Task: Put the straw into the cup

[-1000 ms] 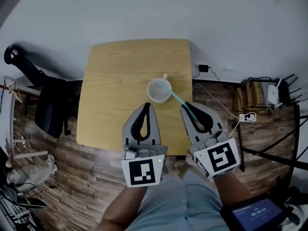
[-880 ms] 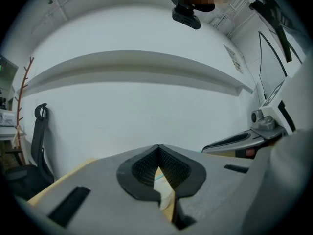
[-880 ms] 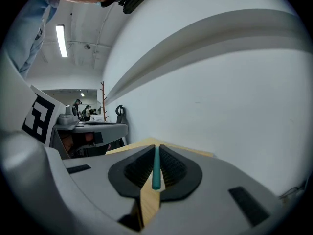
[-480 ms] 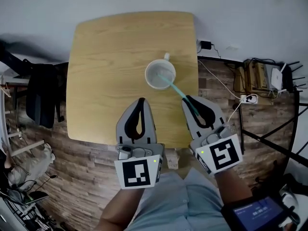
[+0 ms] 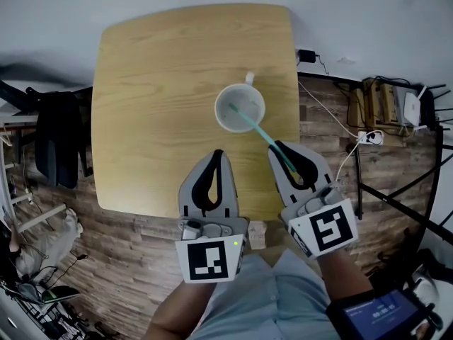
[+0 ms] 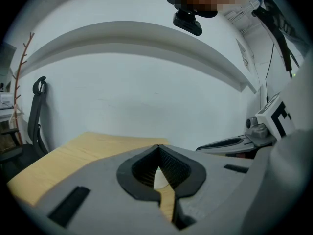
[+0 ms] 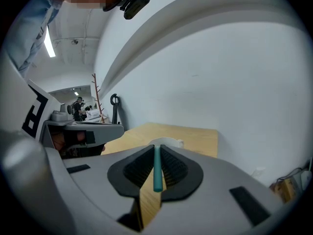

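Straw [image 5: 258, 129], teal and thin, runs on a slant from the right gripper [image 5: 276, 147] up to a white cup [image 5: 240, 108]. Its far end sits inside the cup's rim, and its near end is pinched between the right gripper's jaws. In the right gripper view the straw [image 7: 157, 168] lies straight along the middle of the right gripper [image 7: 157, 146], with the ribbed black pads pressed against it on both sides. The cup [image 7: 164, 141] shows just past the jaw tips.

The cup stands upright on a light wooden table [image 5: 156, 83], toward the table's right side, with its small handle [image 5: 249, 78] pointing away from the person.

The left gripper [image 5: 218, 152] hovers over the near edge of the table, just beside the right gripper and apart from the cup. Its jaws are pressed together at the tips and hold nothing. In the left gripper view, the left gripper [image 6: 157, 147] shows its tips meeting, with the table [image 6: 73, 151] below and a plain white wall beyond.

Each gripper carries a cube with black and white square markers, the left cube [image 5: 209, 257] and the right cube [image 5: 325, 229], both near the person's light blue shirt [image 5: 262, 303].

On the wood-plank floor [image 5: 141, 261], a black chair [image 5: 60, 140] stands left of the table. To the right of the table lie a white power strip [image 5: 368, 137] and cables.
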`<action>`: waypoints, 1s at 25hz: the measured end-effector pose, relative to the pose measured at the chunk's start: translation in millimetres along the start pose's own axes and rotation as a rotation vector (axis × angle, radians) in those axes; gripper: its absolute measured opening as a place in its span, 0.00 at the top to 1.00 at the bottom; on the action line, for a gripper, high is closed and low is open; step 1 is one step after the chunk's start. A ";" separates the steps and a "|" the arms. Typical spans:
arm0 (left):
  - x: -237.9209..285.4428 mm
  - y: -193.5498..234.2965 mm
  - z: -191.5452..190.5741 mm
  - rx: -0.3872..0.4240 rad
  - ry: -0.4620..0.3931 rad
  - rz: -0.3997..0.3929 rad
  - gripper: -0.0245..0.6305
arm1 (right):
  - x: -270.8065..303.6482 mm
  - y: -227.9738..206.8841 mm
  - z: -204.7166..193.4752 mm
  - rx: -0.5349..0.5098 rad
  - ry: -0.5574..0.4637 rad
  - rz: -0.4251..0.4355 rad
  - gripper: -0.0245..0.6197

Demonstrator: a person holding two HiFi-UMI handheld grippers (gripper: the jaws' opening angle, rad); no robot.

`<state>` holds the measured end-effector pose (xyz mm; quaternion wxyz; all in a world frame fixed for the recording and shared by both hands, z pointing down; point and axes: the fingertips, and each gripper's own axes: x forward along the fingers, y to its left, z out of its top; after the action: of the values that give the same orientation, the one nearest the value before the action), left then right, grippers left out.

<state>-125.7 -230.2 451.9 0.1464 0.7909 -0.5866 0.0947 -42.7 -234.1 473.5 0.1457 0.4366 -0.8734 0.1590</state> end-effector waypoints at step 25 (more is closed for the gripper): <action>-66.6 -80.7 179.3 0.155 -0.396 -0.050 0.97 | -102.0 17.6 177.9 -0.165 -0.402 -0.052 0.96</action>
<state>-72.1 -210.0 252.3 -0.0307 0.8172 -0.5751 -0.0212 -18.8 -223.1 269.4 0.0077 0.4684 -0.8834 -0.0070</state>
